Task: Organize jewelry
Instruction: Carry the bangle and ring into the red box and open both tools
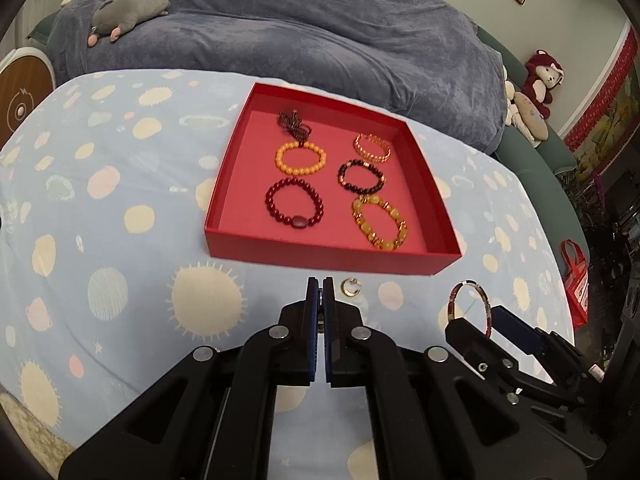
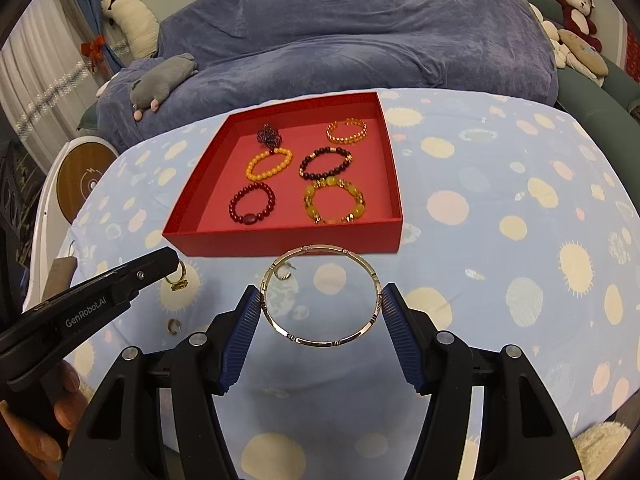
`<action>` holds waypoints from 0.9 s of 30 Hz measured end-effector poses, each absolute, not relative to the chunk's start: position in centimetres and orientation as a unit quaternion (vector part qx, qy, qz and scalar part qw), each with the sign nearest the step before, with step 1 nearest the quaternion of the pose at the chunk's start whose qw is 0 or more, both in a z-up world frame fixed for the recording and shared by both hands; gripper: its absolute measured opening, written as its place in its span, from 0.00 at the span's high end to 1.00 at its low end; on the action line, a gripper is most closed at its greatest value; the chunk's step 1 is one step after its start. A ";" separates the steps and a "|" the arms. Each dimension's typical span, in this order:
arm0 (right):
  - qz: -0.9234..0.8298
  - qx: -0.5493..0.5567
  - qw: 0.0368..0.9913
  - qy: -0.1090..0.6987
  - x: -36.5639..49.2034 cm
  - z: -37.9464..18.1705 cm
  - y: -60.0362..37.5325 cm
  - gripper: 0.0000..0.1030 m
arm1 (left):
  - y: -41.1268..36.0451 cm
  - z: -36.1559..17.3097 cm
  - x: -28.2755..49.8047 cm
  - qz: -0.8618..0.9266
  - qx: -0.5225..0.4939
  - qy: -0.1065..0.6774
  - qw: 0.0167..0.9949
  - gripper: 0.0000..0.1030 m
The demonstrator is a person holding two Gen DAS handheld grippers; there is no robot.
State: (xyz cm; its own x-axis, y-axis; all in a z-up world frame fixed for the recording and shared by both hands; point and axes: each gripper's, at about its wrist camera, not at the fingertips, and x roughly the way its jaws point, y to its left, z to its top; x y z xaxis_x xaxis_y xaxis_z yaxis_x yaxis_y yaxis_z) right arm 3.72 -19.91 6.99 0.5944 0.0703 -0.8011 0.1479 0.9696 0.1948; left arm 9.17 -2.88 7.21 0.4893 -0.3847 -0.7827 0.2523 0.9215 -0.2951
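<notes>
A red tray (image 1: 320,250) (image 2: 280,236) on the blue patterned cloth holds several bead bracelets and a dark chain. My right gripper (image 2: 320,300) is shut on a thin gold bangle (image 2: 362,332) and holds it above the cloth just in front of the tray; the bangle also shows in the left wrist view (image 1: 486,304). My left gripper (image 1: 321,284) is shut with a small shiny piece between its tips, hard to identify. A small gold ring (image 1: 351,286) (image 2: 283,272) lies on the cloth near it. Another gold ring (image 2: 178,280) and a small ear cuff (image 2: 174,326) lie to the left.
A sofa under a blue-grey blanket (image 1: 320,40) with plush toys stands behind the table. A round white and wood device (image 2: 80,176) stands at the left. A red bag (image 1: 576,280) hangs at the right. The table edge curves close on both sides.
</notes>
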 end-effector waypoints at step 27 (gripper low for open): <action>0.015 0.090 0.872 0.480 19.3 2.2 -19.5 0.42 | -7.0 4.0 23.9 -0.195 -0.058 0.485 0.850 0.98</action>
State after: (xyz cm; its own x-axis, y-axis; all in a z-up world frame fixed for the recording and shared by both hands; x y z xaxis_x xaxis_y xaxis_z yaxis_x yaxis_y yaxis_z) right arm 19.26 -19.54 2.17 0.5383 0.1120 -0.8353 0.0607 0.9834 0.1710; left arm 23.94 -7.03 3.95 0.4532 -0.3890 -0.8021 0.2757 0.9168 -0.2889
